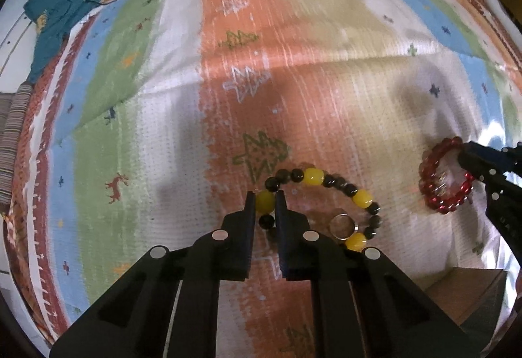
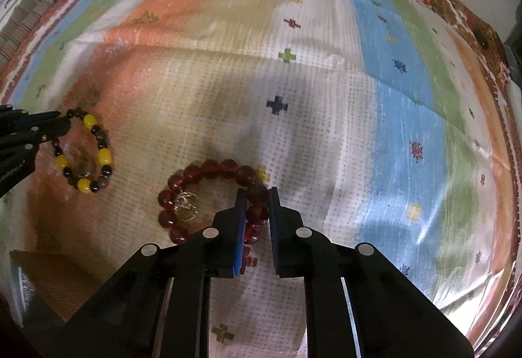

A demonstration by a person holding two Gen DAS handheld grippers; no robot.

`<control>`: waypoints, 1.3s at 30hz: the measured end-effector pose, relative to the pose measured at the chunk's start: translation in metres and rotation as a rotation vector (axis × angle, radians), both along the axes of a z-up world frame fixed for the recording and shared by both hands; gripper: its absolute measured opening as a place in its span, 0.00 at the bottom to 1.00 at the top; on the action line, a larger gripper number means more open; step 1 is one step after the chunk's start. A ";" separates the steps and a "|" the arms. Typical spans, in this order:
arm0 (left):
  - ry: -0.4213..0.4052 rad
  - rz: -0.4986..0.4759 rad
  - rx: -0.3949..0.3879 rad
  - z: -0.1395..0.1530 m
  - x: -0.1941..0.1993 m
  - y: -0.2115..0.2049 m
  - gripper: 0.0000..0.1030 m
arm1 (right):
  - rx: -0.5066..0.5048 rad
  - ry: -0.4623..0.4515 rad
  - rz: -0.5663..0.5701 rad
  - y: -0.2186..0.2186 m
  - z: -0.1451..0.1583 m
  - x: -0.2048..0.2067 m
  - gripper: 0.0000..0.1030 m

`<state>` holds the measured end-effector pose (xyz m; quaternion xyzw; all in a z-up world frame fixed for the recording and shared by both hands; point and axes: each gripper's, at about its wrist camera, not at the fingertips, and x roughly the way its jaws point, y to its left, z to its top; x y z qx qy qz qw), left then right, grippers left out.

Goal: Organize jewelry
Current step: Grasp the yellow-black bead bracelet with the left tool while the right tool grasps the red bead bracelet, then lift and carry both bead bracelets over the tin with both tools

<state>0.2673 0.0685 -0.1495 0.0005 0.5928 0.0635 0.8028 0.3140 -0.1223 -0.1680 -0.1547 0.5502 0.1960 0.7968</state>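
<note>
Pinching a yellow bead (image 1: pixel 265 201) low in the frame, the left hand-held gripper (image 1: pixel 265 200) grips the yellow-black bracelet (image 1: pixel 326 204); the right hand-held gripper (image 2: pixel 257 200) clamps the red bracelet (image 2: pixel 208 198), lower centre.

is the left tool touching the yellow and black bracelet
Touching: the left wrist view shows the left tool closed on a yellow bead of the yellow and black bracelet.

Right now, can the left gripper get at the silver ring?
Probably not: the left gripper is shut on the yellow bracelet. The ring lies uncovered inside that bracelet's loop, so it must let go first.
</note>
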 end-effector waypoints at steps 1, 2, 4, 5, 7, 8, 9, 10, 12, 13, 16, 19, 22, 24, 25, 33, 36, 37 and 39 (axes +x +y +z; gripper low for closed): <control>-0.008 0.002 -0.004 0.003 -0.001 0.000 0.11 | 0.008 -0.006 0.003 0.001 0.003 0.000 0.14; -0.019 0.002 -0.012 0.008 -0.002 0.001 0.11 | 0.015 -0.016 0.008 0.002 0.007 0.000 0.14; -0.038 -0.004 -0.027 0.017 -0.003 -0.002 0.11 | 0.032 -0.029 0.021 0.006 0.016 -0.004 0.14; -0.045 -0.008 -0.033 0.020 -0.005 -0.003 0.11 | 0.039 -0.034 0.025 0.007 0.019 -0.006 0.14; -0.058 -0.019 -0.042 0.027 -0.008 -0.008 0.11 | 0.057 -0.044 0.039 0.010 0.027 -0.011 0.14; -0.065 -0.024 -0.043 0.030 -0.009 -0.010 0.11 | 0.065 -0.047 0.043 0.011 0.029 -0.013 0.14; -0.071 -0.029 -0.045 0.033 -0.011 -0.014 0.11 | 0.073 -0.049 0.048 0.012 0.032 -0.013 0.14; -0.075 -0.031 -0.048 0.034 -0.010 -0.016 0.11 | 0.080 -0.050 0.054 0.013 0.034 -0.014 0.14; -0.087 -0.039 -0.058 0.040 -0.013 -0.021 0.11 | 0.093 -0.056 0.059 0.014 0.039 -0.016 0.14; -0.091 -0.041 -0.061 0.042 -0.013 -0.022 0.11 | 0.100 -0.059 0.061 0.015 0.040 -0.017 0.14; -0.108 -0.057 -0.061 0.048 -0.015 -0.028 0.11 | 0.107 -0.075 0.061 0.015 0.046 -0.019 0.14; -0.123 -0.074 -0.050 0.054 -0.018 -0.036 0.11 | 0.118 -0.081 0.054 0.014 0.050 -0.021 0.14; -0.137 -0.076 -0.060 0.060 -0.022 -0.038 0.11 | 0.130 -0.080 0.051 0.012 0.053 -0.024 0.14; -0.147 -0.077 -0.063 0.065 -0.024 -0.040 0.11 | 0.137 -0.081 0.048 0.011 0.055 -0.026 0.14; -0.150 -0.076 -0.064 0.066 -0.026 -0.040 0.11 | 0.139 -0.081 0.046 0.010 0.055 -0.027 0.14; -0.164 -0.062 -0.111 0.077 -0.038 -0.039 0.11 | 0.158 -0.093 0.026 0.005 0.063 -0.038 0.14; -0.170 -0.063 -0.114 0.080 -0.041 -0.041 0.11 | 0.169 -0.094 0.018 0.003 0.065 -0.042 0.14; -0.172 -0.064 -0.109 0.082 -0.042 -0.042 0.11 | 0.172 -0.095 0.016 0.003 0.066 -0.043 0.14; -0.179 -0.070 -0.103 0.085 -0.044 -0.043 0.11 | 0.174 -0.098 0.017 0.001 0.068 -0.044 0.14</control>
